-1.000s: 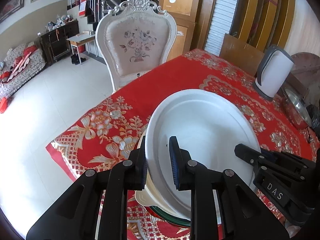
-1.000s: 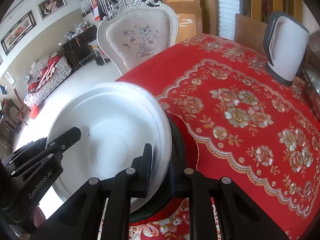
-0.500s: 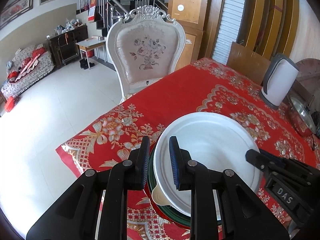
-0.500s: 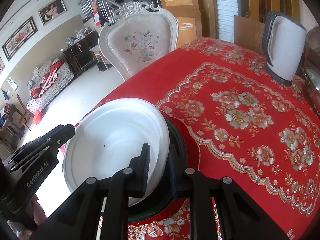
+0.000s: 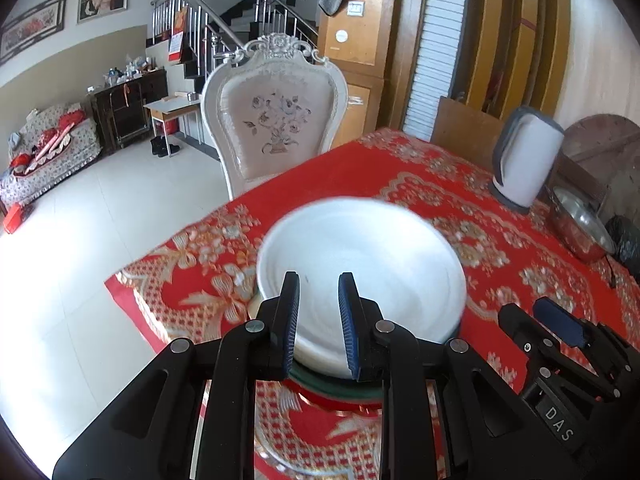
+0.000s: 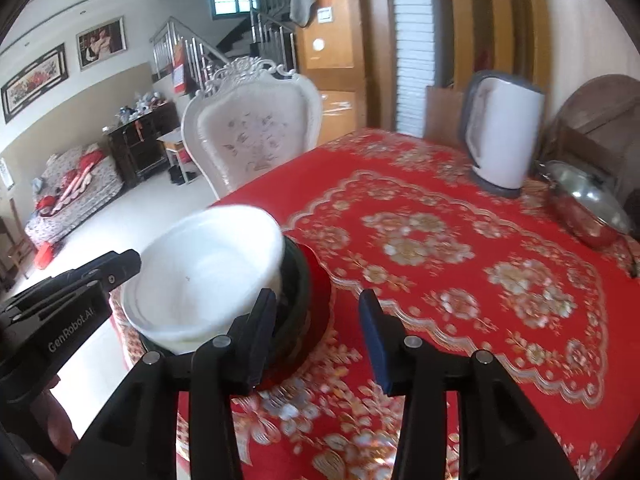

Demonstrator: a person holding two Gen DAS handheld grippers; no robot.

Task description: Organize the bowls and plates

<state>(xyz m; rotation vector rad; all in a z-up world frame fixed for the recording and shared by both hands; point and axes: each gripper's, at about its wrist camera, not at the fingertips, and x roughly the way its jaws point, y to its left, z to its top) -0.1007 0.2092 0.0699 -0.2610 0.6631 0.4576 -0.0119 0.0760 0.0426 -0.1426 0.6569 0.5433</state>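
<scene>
A white plate [image 5: 360, 264] [image 6: 208, 272] lies on top of a stack, over a dark green dish [image 5: 340, 390] [image 6: 298, 280] and a red plate [image 6: 320, 312], near the table's corner. My left gripper [image 5: 319, 280] hovers at the plate's near rim with its jaws narrow and nothing pinched between the blue pads. In the right wrist view its tip [image 6: 132, 260] ends just at the plate's left edge. My right gripper [image 6: 316, 300] [image 5: 528, 312] is to the right of the stack, its jaws opening with nothing between them.
A white kettle [image 5: 524, 160] [image 6: 504, 136] and a steel pot [image 5: 580, 228] [image 6: 588, 208] stand at the far right of the red patterned tablecloth [image 6: 440, 280]. An ornate white chair [image 5: 276, 120] faces the far edge. The floor drops away left of the stack.
The white plate came down from a tilt onto the stack. Both grippers drew back from it. The right jaws opened off its rim, and the left jaws kept their narrow gap.
</scene>
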